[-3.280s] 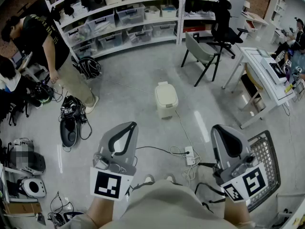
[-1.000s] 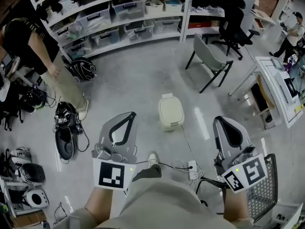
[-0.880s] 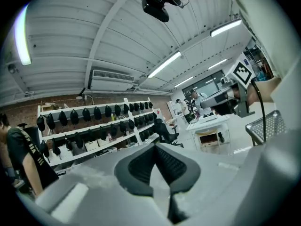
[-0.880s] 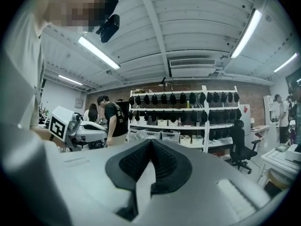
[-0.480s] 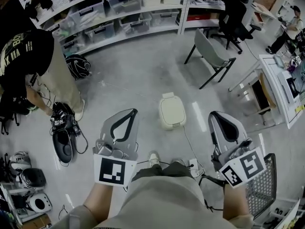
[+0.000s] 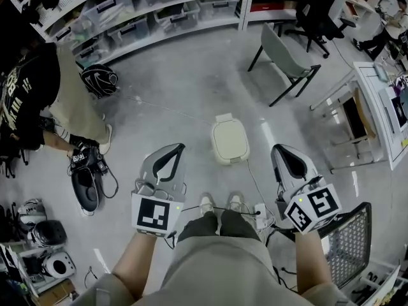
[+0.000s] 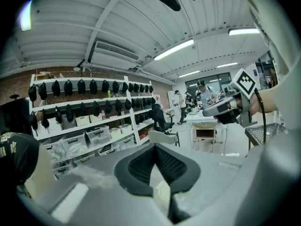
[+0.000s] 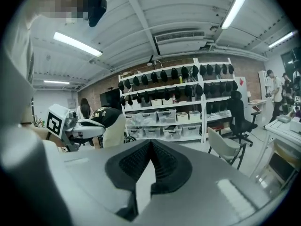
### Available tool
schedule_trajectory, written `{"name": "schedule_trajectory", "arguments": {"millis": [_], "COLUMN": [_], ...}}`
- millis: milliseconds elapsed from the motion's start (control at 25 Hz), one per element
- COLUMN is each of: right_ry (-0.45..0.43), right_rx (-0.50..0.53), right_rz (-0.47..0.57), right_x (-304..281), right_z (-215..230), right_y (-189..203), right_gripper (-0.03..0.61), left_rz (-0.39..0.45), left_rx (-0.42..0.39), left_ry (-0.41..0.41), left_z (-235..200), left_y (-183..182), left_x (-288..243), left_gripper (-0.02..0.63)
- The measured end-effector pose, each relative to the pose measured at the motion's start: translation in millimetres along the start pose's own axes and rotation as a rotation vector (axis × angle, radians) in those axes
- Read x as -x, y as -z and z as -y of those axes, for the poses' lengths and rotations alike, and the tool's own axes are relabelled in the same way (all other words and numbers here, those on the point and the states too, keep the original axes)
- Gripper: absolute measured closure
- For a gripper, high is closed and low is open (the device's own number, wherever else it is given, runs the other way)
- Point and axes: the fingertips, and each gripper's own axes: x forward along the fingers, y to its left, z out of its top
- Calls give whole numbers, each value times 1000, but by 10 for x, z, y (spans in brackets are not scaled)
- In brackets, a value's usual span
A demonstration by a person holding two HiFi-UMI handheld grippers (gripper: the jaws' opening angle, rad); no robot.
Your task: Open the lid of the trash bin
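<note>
— While both grippers hang out in front of the person, where does the trash bin [image 6: 230,143] stand?
— On the floor [image 6: 191,88], out in its open middle, well clear of the shelf-lined far edge. It sits just beyond the person's shoes [image 6: 205,204]. In the head view it falls between the two gripper tips, apart from both.
— And its lid [image 6: 229,135]?
— Down, flat on the cream body.
— What are the jaws doing on the left gripper [image 6: 179,147]?
— Tips pressed together, nothing caught between them. Its own view shows the dark pads [image 7: 141,166] meeting at a point.
— The right gripper [image 6: 275,149]?
— Same: jaws closed tip to tip and empty.
— Anything close to the bin?
— A thin cable [image 6: 250,177] runs from near its base toward a white power strip [image 6: 260,212] by the person's right shoe. A grey chair [image 6: 288,56] stands farther off, toward the floor's far right. A wire basket [image 6: 349,238] sits at the near right, beside the right gripper. Another person [image 6: 38,94] bends over gear at the left edge.
</note>
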Motion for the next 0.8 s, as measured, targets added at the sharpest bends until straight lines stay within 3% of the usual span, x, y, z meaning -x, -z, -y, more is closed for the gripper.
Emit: {"name": "schedule_trajectory", "arguments": {"millis": [120, 800], "right_ry": [-19, -78], "right_rx": [-60, -162], "right_rz": [-56, -387], "right_x": [-218, -1262], "right_z": [143, 832], "right_y": [323, 2938], "right_gripper": [575, 575], "left_rz": [10, -339], "left_rx": [38, 106], "left_ry": [35, 141], "left_z": [59, 722], "left_y": [210, 2518], "left_x": [-282, -1472], "left_gripper": [611, 611]}}
